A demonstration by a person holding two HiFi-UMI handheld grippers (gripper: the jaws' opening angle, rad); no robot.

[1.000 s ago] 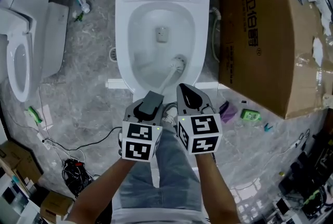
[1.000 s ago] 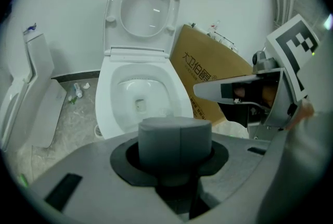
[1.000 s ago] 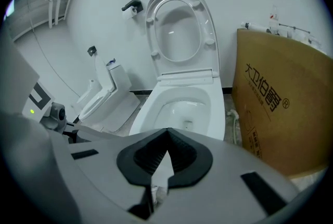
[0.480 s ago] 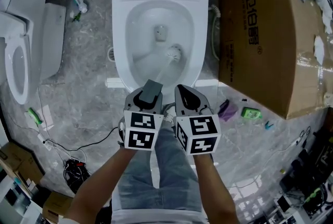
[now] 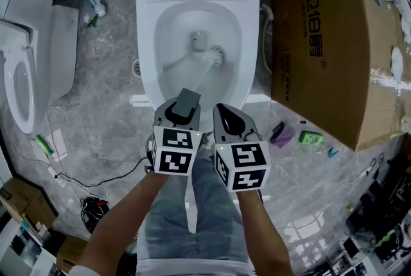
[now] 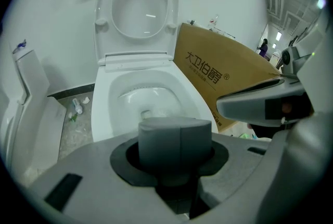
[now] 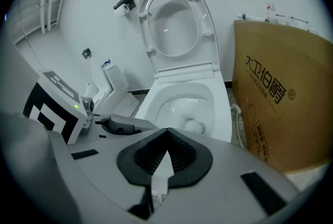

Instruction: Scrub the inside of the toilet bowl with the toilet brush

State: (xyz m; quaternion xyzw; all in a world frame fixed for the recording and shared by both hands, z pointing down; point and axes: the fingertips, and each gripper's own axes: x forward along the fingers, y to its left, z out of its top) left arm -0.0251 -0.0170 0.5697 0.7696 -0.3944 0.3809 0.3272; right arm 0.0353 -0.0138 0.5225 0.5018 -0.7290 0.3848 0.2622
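Currently I am looking steeply down over the toilet. The left hand-held gripper (image 5: 182, 112) is clamping the grey top end of the brush (image 5: 203, 77). Its jaws are holding tight on that handle, which is filling the gap between them in the left gripper view. The handle is slanting down and away into the bowl (image 5: 168, 43). The white brush head (image 5: 216, 55) is sitting low inside, just right of the grey drain (image 5: 199, 42) at the bottom. The right hand-held gripper (image 5: 226, 115) is hovering just beside the left one, over the bowl's near rim. Its dark jaws are pressing together at the tips and gripping nothing.

The seat (image 6: 136, 9) is standing upright against the wall behind the bowl. A big cardboard box (image 5: 321, 43) is crowding the toilet's right side, and a white hose (image 5: 264, 37) is running in the narrow gap between them. A second toilet (image 5: 26, 63) is sitting on the floor (image 5: 96, 114) at the left, apart from the bowl. A small bottle (image 5: 97, 6) is lying near the wall on that side. Cables (image 5: 90, 201) are trailing across the floor nearer the camera. A green item (image 5: 309, 138) and a purple item (image 5: 280, 135) are lying by the box's near corner. The person's legs (image 5: 192, 217), in jeans, are standing directly below both grippers, in front of the toilet.
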